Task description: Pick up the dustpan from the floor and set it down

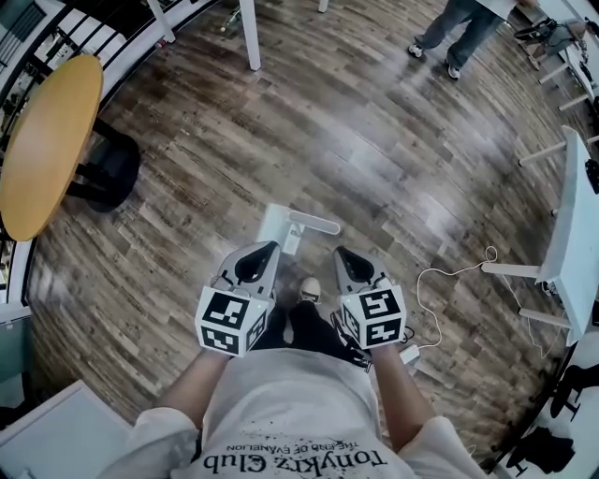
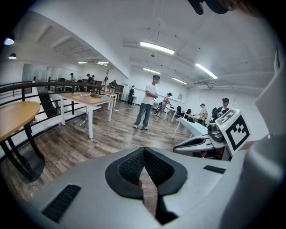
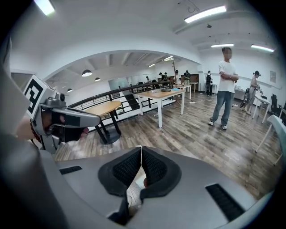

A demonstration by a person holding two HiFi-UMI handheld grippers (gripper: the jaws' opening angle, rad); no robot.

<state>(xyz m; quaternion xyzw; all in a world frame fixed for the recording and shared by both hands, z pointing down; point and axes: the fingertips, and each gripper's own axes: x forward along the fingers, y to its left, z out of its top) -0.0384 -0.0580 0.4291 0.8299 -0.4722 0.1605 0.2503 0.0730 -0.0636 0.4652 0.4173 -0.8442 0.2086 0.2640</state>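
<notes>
Jaws touching on left gripper [image 2: 144,149], jaws touching on right gripper [image 3: 141,148] — both empty

White dustpan [image 1: 277,224] on the brown wooden floor [image 1: 374,140]

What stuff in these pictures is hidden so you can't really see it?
- Dustpan, head view: its near edge sits behind the left gripper.
- Standing person, head view: the top edge cuts them off; only legs show.
- White patch under the right gripper and its shut jaws, right gripper view: too little shows to name it.
</notes>
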